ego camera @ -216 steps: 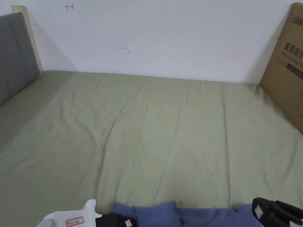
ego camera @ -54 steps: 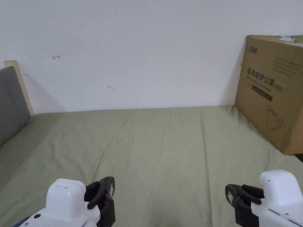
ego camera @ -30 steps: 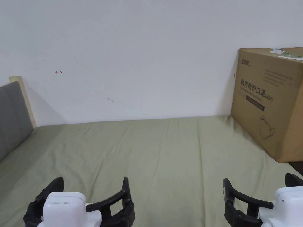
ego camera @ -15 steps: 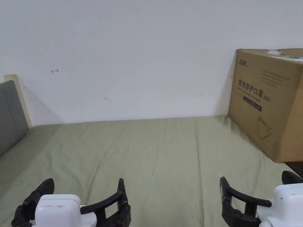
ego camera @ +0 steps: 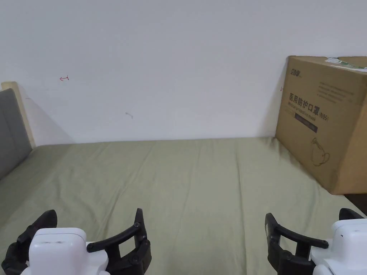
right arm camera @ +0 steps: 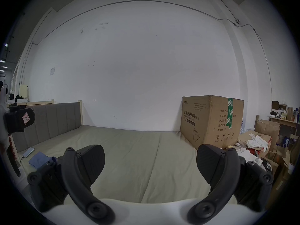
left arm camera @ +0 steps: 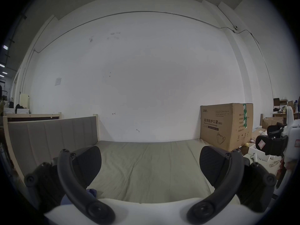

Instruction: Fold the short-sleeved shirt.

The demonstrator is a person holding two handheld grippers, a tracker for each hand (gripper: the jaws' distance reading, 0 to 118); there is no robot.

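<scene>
The blue shirt (right arm camera: 38, 159) lies bunched on the olive bed sheet (ego camera: 200, 179) near the bed's front left, close to the headboard. A bit of its blue cloth (left arm camera: 91, 192) peeks from under my left gripper's left jaw. My left gripper (ego camera: 94, 218) hovers over the near left of the bed, open, with nothing between its jaws (left arm camera: 150, 152). My right gripper (ego camera: 308, 216) hovers over the near right, also open and holding nothing (right arm camera: 150, 149). Both point toward the white wall, level with each other.
A large cardboard box (ego camera: 322, 121) stands on the bed's far right against the wall. A grey padded headboard (ego camera: 10, 132) bounds the left side. A phone with a cable (right arm camera: 28, 152) lies beside the shirt. Boxes and clutter (right arm camera: 263, 139) sit right of the bed.
Both grippers went from shut to wide open. The head camera tilted up from the blue shirt at the near edge toward the wall. Over the last half second the grippers barely shifted.
</scene>
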